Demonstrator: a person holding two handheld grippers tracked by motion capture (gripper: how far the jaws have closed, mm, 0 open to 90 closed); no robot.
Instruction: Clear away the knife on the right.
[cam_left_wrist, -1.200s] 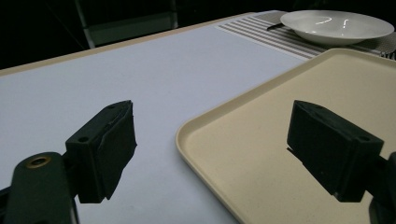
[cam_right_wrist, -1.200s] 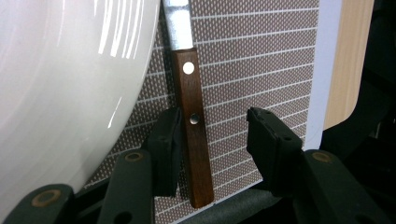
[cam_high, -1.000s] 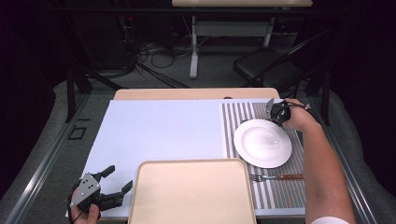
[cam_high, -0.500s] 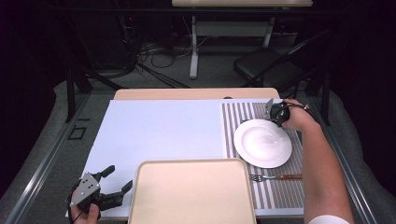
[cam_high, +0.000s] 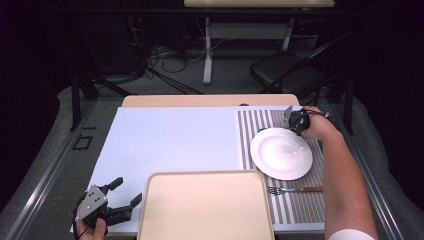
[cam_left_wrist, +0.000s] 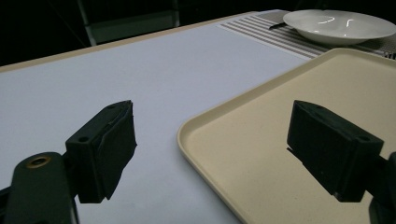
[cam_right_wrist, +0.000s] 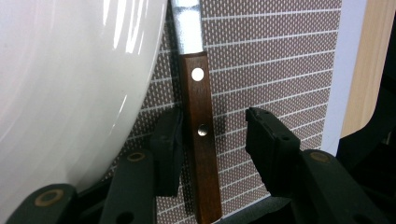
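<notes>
The work in hand is picking up the knife (cam_right_wrist: 200, 135), and it stands at the reach-and-straddle step. The knife lies flat on the striped mat (cam_right_wrist: 280, 60), just beside the rim of the plate (cam_right_wrist: 65, 93), at the far right of the table. Its wooden handle, with two rivets, points toward the right gripper (cam_right_wrist: 212, 149); the steel blade runs on away from it alongside the plate.

The right gripper is set low over the mat with its jaws apart at moderate width, one to each side of the handle. The jaw on the plate side is touching or nearly touching the handle; the other stands off with mat showing between. Nothing is gripped yet. In the high view the right gripper (cam_high: 292, 120) sits at the far edge of the plate (cam_high: 281, 153), the hand behind it.

The left gripper (cam_high: 117, 200) rests idle at the near left corner, jaws wide and holding nothing, beside the tray (cam_high: 205, 207). A fork (cam_high: 295, 189) lies on the mat nearer the person.

In my judgement the next move calls for closing squarely on the handle, then lifting straight up. The plate rim is close, so the inner jaw has little room and could nudge the plate.
</notes>
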